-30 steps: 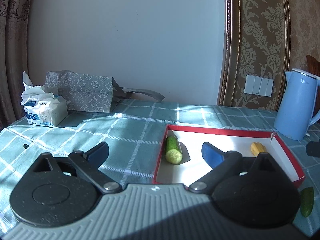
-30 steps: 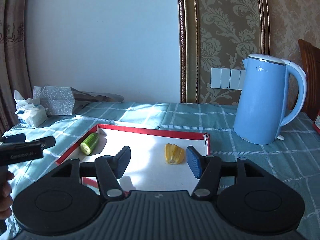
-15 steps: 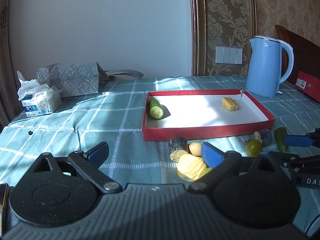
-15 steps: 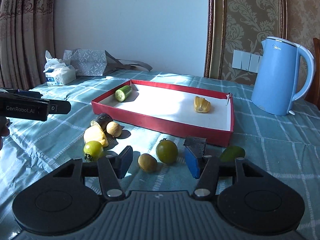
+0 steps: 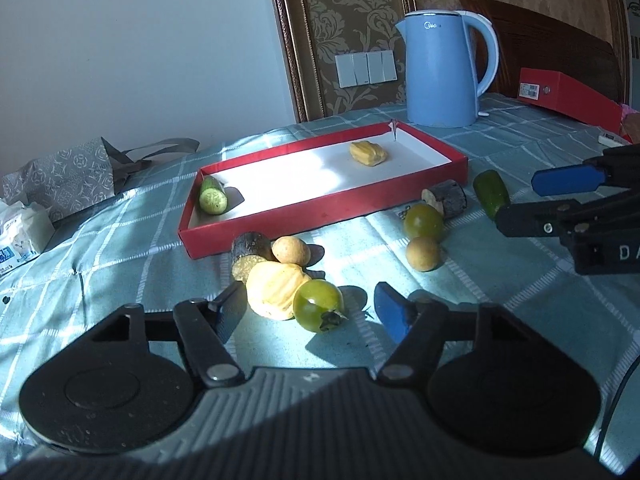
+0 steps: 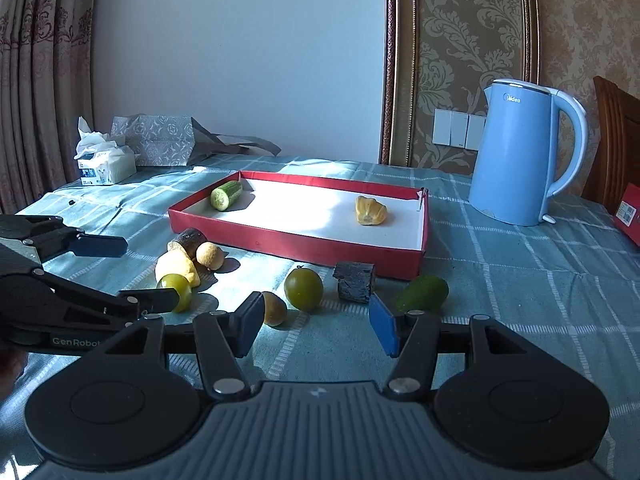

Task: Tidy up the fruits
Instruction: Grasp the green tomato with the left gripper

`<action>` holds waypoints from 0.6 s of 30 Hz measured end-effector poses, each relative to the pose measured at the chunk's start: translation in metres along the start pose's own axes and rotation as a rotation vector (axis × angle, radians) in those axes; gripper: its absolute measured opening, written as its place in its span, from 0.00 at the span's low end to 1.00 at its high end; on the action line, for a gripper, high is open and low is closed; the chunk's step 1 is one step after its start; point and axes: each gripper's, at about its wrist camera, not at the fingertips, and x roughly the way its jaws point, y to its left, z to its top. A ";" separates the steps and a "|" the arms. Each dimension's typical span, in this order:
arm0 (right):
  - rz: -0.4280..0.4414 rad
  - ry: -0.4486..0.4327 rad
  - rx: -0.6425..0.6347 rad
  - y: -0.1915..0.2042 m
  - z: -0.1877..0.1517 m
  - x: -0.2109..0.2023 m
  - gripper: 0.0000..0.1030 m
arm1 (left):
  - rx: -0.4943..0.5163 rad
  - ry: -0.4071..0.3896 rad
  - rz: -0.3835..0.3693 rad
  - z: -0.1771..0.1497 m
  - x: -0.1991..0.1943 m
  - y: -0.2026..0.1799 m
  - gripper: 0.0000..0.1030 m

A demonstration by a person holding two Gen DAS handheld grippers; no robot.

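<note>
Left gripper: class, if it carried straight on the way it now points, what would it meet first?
Most likely the green tomato lying between the left gripper's fingers, with the yellow pepper piece touching it; depth is uncertain.

A woven checked cloth (image 6: 520, 280) covered the worktop. The red tray (image 6: 296, 246) looked like matt cardboard with a white paper lining. The kettle (image 6: 516, 160) was smooth, glossy plastic. The green tomato (image 5: 318, 306) had shiny skin; the dark stump (image 6: 354, 282) looked rough.
</note>
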 end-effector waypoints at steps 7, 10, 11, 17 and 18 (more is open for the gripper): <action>0.028 -0.011 0.024 -0.004 -0.005 -0.003 0.55 | -0.070 0.096 0.049 -0.002 0.028 -0.005 0.44; 0.041 -0.007 0.025 -0.004 -0.007 -0.003 0.55 | -0.101 0.103 0.056 0.000 0.032 -0.004 0.44; 0.043 -0.006 0.025 -0.004 -0.008 -0.002 0.55 | -0.109 0.106 0.061 0.001 0.033 -0.004 0.43; 0.054 0.004 0.037 -0.005 -0.011 -0.001 0.55 | -0.169 0.120 0.059 0.003 0.033 0.005 0.28; 0.054 0.006 0.036 -0.004 -0.012 -0.001 0.55 | -0.185 0.119 0.044 0.002 0.032 0.009 0.28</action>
